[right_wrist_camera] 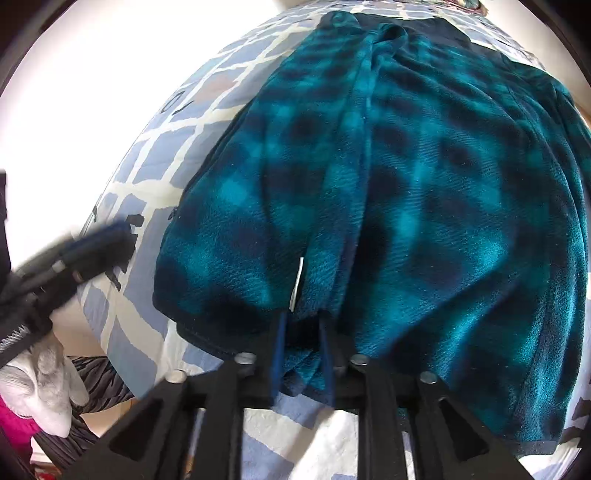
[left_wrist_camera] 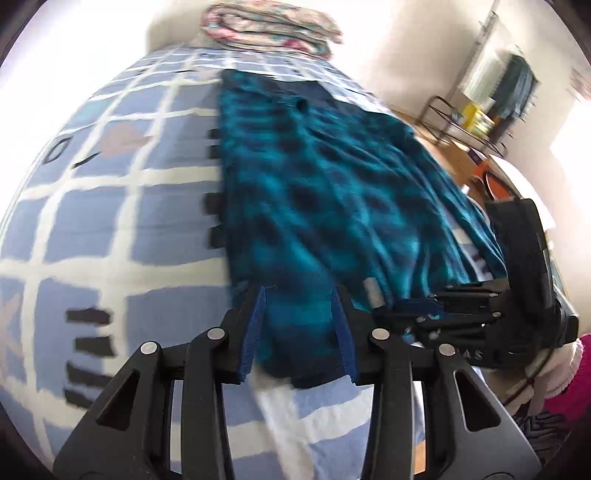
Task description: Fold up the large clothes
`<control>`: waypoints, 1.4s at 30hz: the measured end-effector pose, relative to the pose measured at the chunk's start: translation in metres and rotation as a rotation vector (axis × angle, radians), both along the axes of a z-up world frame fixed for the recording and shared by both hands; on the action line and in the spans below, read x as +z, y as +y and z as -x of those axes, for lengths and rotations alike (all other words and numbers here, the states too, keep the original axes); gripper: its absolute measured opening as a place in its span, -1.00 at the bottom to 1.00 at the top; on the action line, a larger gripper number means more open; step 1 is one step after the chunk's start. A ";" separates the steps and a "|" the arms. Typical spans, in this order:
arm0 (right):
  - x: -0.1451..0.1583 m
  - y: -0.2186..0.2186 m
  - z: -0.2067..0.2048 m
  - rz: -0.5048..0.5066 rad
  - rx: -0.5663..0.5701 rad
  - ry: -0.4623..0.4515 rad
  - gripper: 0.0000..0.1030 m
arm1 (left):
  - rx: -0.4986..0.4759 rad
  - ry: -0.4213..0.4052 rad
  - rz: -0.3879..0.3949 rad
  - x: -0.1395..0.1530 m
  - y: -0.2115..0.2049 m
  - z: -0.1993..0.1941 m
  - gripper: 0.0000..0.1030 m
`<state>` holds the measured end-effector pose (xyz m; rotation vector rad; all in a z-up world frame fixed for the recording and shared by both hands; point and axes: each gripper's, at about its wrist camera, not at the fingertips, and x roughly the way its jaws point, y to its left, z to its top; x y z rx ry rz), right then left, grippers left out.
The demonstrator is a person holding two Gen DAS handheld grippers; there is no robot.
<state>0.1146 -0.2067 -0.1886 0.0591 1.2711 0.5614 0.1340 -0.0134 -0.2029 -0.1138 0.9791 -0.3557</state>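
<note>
Both tools at the near hem of the teal fleece on the bed

Your teal plaid fleece [right_wrist_camera: 424, 192] lies on the checked bedspread [left_wrist_camera: 122, 206], its long axis running away from you toward the folded quilt [left_wrist_camera: 269, 26] at the bed's far end. Your right tool [right_wrist_camera: 301, 354] pinches a bunched fold of the near hem; your left tool [left_wrist_camera: 299, 321] straddles the hem's left corner, but you cannot tell whether it presses. Both are equally near. The left view alone shows the quilt and shelf rack [left_wrist_camera: 461, 118]; the right view alone shows your gloved hand [right_wrist_camera: 44, 384].
</note>
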 end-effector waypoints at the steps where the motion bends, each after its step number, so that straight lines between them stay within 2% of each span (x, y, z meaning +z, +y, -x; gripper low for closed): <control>1: 0.004 -0.005 0.003 -0.012 -0.008 -0.011 -0.36 | -0.006 0.013 -0.003 -0.006 -0.007 -0.004 -0.27; 7: 0.046 -0.062 0.015 -0.053 -0.129 -0.185 -0.30 | -0.076 0.120 -0.094 -0.060 -0.041 -0.005 -0.31; 10: 0.059 -0.098 0.019 -0.075 -0.215 -0.208 -0.29 | -0.118 0.071 -0.161 -0.063 -0.050 0.003 -0.31; 12: 0.065 -0.120 0.016 -0.075 -0.255 -0.216 -0.26 | -0.122 0.069 -0.187 -0.061 -0.053 0.004 -0.31; 14: 0.070 -0.144 0.016 -0.071 -0.308 -0.222 -0.16 | -0.095 0.083 -0.161 -0.054 -0.051 0.005 -0.31; 18: 0.076 -0.208 0.019 -0.077 -0.413 -0.194 -0.04 | -0.059 0.057 -0.044 -0.025 -0.048 0.017 -0.31; 22: 0.087 -0.271 0.031 -0.081 -0.512 -0.179 -0.02 | -0.098 -0.002 -0.002 0.011 -0.064 0.031 -0.31; 26: 0.094 -0.328 0.043 -0.089 -0.589 -0.180 0.06 | -0.141 -0.020 0.050 0.035 -0.089 0.033 -0.31; 29: 0.087 -0.362 0.052 -0.066 -0.647 -0.171 0.08 | -0.194 -0.020 0.077 0.044 -0.117 0.036 -0.31; 33: 0.056 -0.399 0.061 -0.044 -0.726 -0.109 0.09 | -0.277 -0.012 0.073 0.044 -0.157 0.039 -0.31; 38: 0.008 -0.430 0.065 -0.079 -0.809 -0.007 0.09 | -0.336 0.010 0.081 0.038 -0.196 0.040 -0.31; 42: -0.028 -0.445 0.064 -0.166 -0.862 0.078 0.10 | -0.365 0.013 0.077 0.035 -0.212 0.038 -0.31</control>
